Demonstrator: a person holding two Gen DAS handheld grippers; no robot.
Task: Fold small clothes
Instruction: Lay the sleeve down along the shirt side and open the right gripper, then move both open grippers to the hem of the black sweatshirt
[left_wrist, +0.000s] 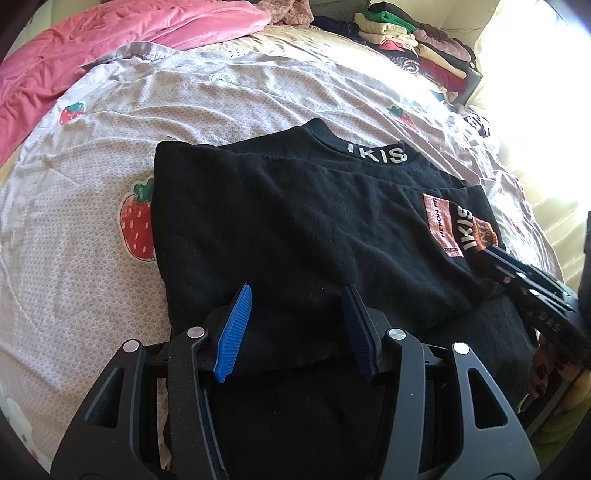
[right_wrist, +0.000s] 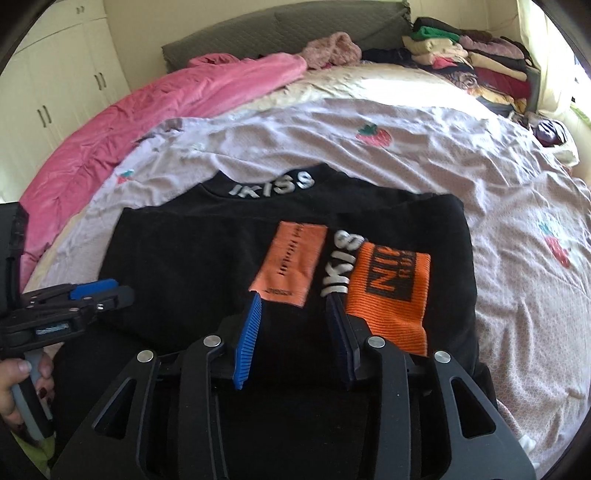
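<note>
black top (right_wrist: 192, 258), "ikiss" collar lettering (right_wrist: 271, 184)

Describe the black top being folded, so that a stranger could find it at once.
Look at the strawberry-print bedsheet that covers the bed. The black top lies flat on its near part, just in front of both grippers. Unlike the pink blanket and the stacked clothes farther back, it has white letters on the collar and orange patches.

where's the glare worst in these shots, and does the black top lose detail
Left wrist view: window light blows out the upper right. Right wrist view: a bright patch on the bedsheet, slight softness. In both, the black top shows few folds; fisheye bends the bed's edges.
</note>
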